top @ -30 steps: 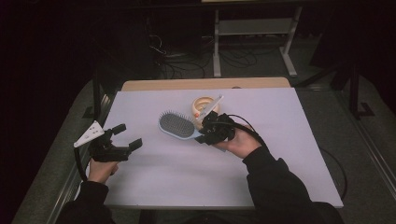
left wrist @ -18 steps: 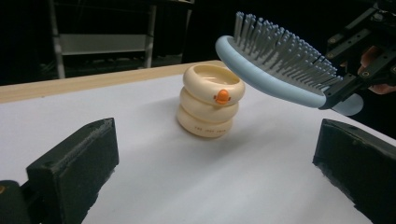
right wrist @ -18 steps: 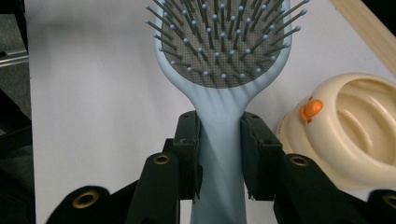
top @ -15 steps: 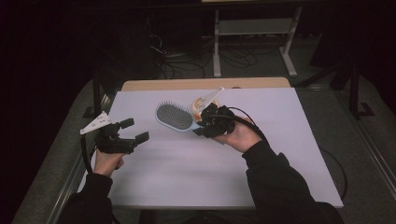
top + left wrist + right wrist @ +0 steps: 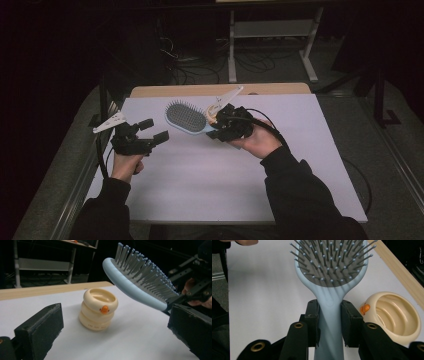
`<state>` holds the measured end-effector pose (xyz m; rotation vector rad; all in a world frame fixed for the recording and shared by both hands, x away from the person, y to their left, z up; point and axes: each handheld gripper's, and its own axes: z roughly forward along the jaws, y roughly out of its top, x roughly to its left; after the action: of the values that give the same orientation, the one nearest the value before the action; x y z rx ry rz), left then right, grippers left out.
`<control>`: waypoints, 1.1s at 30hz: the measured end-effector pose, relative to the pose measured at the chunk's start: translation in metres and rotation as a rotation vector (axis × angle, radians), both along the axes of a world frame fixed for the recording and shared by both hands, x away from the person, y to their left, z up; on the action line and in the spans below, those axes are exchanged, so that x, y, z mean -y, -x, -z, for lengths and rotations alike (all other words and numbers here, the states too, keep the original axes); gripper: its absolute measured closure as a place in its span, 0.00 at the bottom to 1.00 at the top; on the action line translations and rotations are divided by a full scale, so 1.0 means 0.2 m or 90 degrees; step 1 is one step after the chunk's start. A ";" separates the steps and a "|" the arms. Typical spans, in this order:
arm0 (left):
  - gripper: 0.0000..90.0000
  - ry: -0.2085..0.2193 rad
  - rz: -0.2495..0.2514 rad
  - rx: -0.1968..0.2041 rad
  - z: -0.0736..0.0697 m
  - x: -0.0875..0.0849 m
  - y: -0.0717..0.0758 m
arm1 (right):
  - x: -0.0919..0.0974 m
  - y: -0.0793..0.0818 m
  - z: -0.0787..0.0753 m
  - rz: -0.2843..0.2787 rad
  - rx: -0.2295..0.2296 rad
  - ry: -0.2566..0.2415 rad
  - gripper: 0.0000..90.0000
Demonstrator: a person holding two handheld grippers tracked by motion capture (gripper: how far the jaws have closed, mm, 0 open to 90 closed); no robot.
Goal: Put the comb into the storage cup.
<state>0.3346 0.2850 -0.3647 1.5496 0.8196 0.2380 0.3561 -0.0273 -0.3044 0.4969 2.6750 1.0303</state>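
The right gripper clamps the handle of the pale blue hairbrush, holding it above the white table near the cream cup. The left gripper hovers apart, jaws wide and empty.

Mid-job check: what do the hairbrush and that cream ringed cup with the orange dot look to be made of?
Hairbrush: likely moulded plastic, pale blue with a satin sheen; grey dotted pad, probably rubber, with ball-tipped pins. Cream cup: looks like soft silicone or smooth plastic, going by its rounded stacked rings and matte gloss; which one, I cannot tell.
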 end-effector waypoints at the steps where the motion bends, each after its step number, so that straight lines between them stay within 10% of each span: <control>1: 0.00 -0.002 0.005 0.000 -0.01 0.01 -0.01 | 0.00 0.00 -0.01 0.002 0.004 -0.002 0.76; 33: 0.08 0.049 0.014 -0.043 -0.21 0.25 -0.12 | -0.05 0.02 -0.06 0.011 0.057 -0.015 0.76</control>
<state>0.3595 0.2349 -0.3228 1.5003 0.8551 0.1378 0.3525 -0.0169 -0.2914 0.4660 2.5782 1.0538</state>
